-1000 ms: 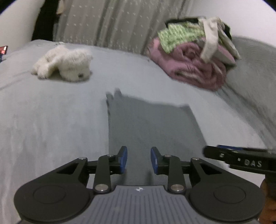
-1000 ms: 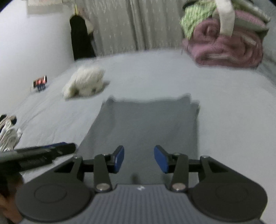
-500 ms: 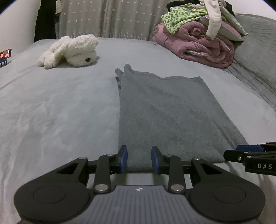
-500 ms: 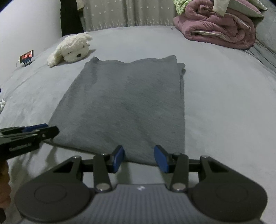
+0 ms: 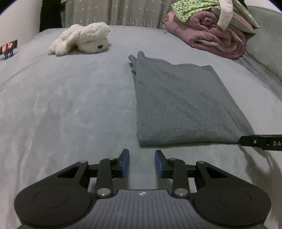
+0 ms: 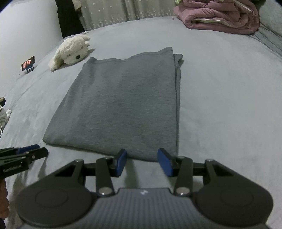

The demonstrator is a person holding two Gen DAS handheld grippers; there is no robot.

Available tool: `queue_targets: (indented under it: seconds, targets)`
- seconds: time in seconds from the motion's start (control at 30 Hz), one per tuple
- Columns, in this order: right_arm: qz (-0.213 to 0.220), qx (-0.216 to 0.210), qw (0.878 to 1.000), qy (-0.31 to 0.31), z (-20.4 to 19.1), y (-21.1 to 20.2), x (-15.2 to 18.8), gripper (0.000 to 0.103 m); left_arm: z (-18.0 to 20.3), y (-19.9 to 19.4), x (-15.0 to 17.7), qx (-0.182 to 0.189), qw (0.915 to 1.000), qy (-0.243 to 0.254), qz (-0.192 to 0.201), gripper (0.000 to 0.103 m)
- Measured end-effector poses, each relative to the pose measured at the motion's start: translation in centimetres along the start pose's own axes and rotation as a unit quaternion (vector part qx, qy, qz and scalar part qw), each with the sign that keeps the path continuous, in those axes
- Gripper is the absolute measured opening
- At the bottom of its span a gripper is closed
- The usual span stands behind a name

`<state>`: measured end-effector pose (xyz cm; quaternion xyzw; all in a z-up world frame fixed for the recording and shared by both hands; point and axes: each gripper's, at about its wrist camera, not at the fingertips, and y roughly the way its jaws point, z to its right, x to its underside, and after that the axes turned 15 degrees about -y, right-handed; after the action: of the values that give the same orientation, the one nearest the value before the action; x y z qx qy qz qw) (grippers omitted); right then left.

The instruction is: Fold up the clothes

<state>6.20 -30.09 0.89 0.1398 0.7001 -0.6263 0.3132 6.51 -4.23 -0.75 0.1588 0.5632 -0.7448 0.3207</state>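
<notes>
A grey garment [image 5: 183,104] [image 6: 121,104] lies folded into a long flat rectangle on the grey bed. My left gripper [image 5: 141,163] hovers just short of the garment's near left corner, open, with only bedsheet between its blue pads. Over the near right corner, my right gripper [image 6: 141,161] is open too, and the hem shows in the gap between its pads. Each gripper's tip also shows in the other's view: the right one [image 5: 260,141] at the right edge, the left one [image 6: 24,154] at the left edge.
A white plush dog [image 5: 82,39] [image 6: 70,52] lies at the far left of the bed. A rolled pink quilt [image 5: 209,36] [image 6: 218,15] topped with loose clothes sits at the far right. A phone on a stand [image 6: 28,64] is on the left.
Both grippers have sunk and tilted further down toward the garment's near edge, which now sits close to the fingertips. The jaws look as wide as before.
</notes>
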Motion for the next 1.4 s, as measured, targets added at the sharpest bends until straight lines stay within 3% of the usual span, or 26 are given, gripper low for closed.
queue_targets:
  seconds: [0.27, 0.4, 1.07, 1.4]
  targets:
    - [-0.004, -0.013, 1.000, -0.001, 1.1, -0.2, 0.6, 0.042, -0.1, 0.9, -1.7, 0.020, 0.9989, -0.034, -0.024, 0.031]
    - [-0.007, -0.019, 1.000, -0.001, 1.7, -0.2, 0.9, 0.042, 0.2, 1.5, -1.9, 0.016, 0.9993, -0.021, -0.026, 0.031]
    - [-0.016, 0.005, 1.000, 0.001, 3.7, -0.4, 1.7, 0.043, -0.5, 1.0, -1.9, 0.003, 0.9988, -0.025, -0.042, 0.031]
    - [-0.025, 0.026, 0.999, 0.004, 4.4, -0.9, 2.2, 0.043, -1.9, 0.8, -2.6, -0.004, 0.9972, -0.051, -0.054, 0.031]
